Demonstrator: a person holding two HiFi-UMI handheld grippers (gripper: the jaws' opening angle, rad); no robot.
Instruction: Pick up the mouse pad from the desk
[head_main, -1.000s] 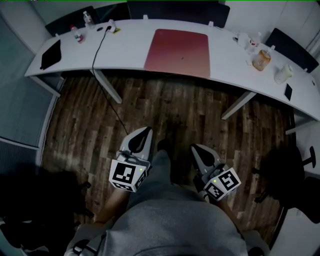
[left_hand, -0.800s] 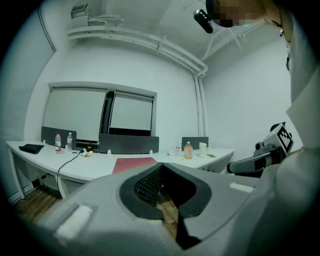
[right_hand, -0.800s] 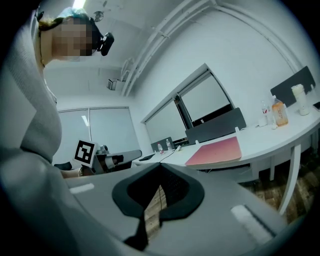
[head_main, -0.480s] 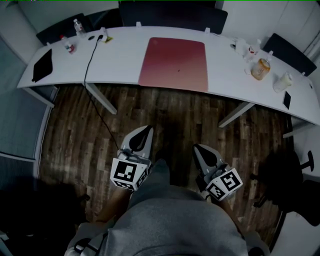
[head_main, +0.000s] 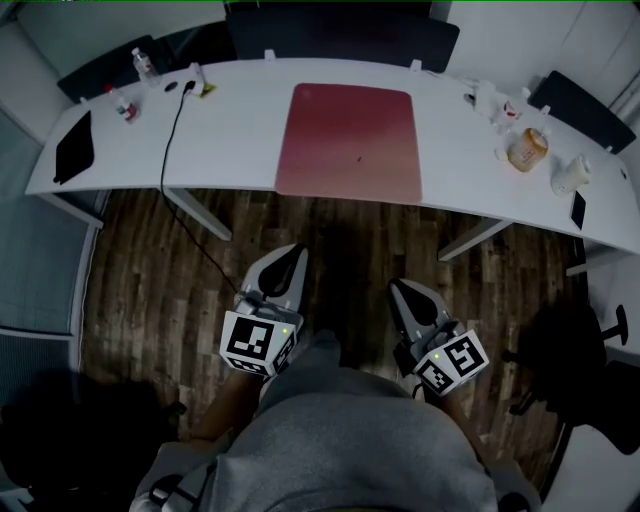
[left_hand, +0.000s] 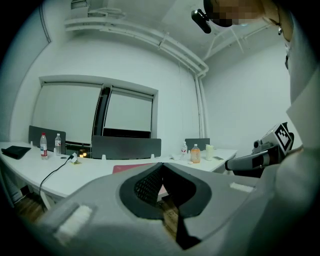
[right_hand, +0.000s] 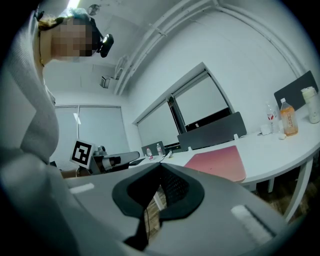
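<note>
left tool (head_main: 289, 257) and right tool (head_main: 400, 291) both clenched empty, well short of the bench (head_main: 230, 130). mouse pad (head_main: 350, 140) lies dead flat, so closed tips could just shove it around.

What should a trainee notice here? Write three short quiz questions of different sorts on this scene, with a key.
1. True or false: the red mouse pad lies flat on the white desk, and neither gripper touches it.
2. The left gripper and the right gripper are: A) both shut and empty; B) both open; C) both shut on the pad.
3. Fill in: in the head view, the black cable leaves the desk on the pad's ____ side.
Key: 1 true; 2 A; 3 left.
</note>
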